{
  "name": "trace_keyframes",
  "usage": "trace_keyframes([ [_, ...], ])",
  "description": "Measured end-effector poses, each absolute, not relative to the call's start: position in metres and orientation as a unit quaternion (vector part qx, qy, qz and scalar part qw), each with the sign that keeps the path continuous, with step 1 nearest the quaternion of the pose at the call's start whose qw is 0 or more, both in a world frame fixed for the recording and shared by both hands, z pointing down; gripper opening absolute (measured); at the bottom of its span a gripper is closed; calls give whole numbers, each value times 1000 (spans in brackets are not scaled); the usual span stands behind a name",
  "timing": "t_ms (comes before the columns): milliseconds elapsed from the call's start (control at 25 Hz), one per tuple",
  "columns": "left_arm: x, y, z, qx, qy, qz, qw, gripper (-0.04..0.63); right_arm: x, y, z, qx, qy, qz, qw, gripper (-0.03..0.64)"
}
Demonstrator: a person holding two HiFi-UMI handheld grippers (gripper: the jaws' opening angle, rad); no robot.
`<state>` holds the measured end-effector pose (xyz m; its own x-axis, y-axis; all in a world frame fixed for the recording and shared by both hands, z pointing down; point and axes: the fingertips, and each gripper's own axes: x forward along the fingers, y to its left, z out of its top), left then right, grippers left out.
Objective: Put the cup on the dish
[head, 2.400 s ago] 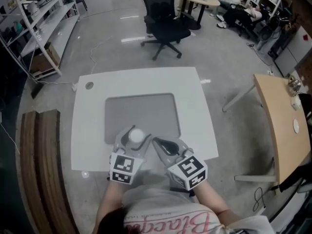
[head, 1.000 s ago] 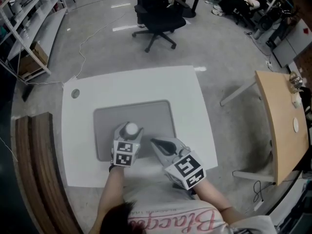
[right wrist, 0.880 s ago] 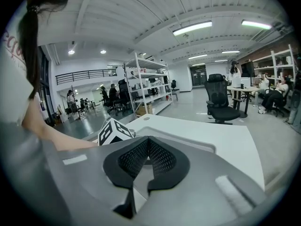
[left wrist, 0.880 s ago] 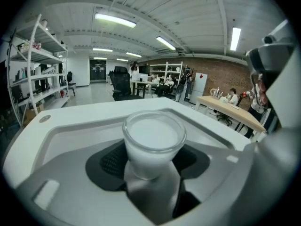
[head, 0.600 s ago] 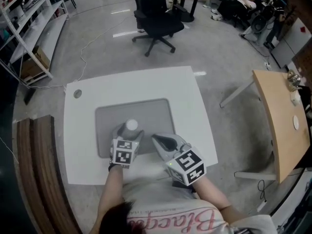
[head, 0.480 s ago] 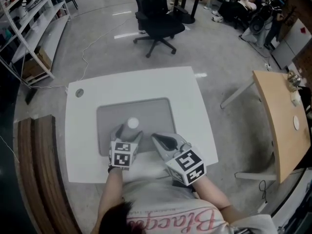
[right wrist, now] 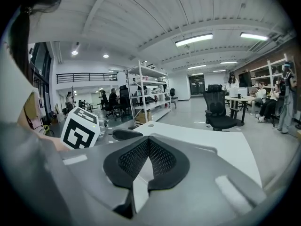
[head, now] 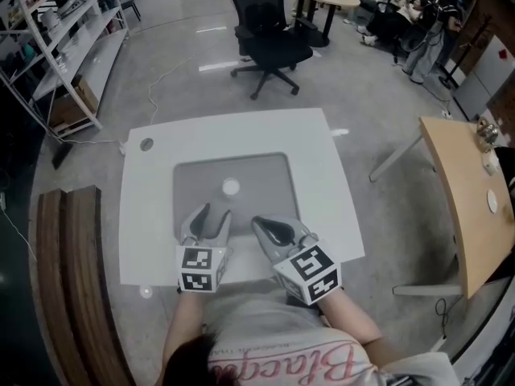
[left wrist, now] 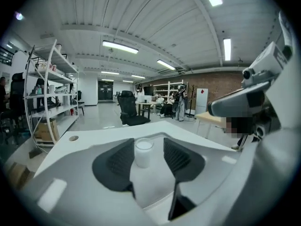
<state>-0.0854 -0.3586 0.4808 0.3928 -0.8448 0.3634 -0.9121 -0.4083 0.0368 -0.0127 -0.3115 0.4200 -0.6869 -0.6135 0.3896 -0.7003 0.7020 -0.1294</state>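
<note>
The cup (head: 231,187) stands upright on the grey dish (head: 265,171), so my only real risk now is bumping it over with my left fingers (left wrist: 120,164). It sits just past their tips at 12 o'clock, untouched, while they're closing on nothing. My right fingers (right wrist: 134,161) are pinched together, empty.

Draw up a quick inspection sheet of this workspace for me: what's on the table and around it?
Surface: white table with a flat grey tray on it.
Job's things: white cup upright on the tray.
Clutter: nothing seen.
Grippers: left gripper jaws apart and closing, cup ahead of them, untouched; right gripper shut, empty.
Cables: white cable on the floor.
Surroundings: office chair, shelving, wooden table.
</note>
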Motion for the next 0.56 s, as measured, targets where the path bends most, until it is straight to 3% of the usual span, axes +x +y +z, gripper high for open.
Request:
trace_keyframes([
  [160,-88,-339,464,829,-539,107,105,-2,-13,-298,418,368,-908,125,155,0],
  [560,-74,-297,435,855,-506,77,84,-2,-4,-271,408,388,-903,118,140,0],
])
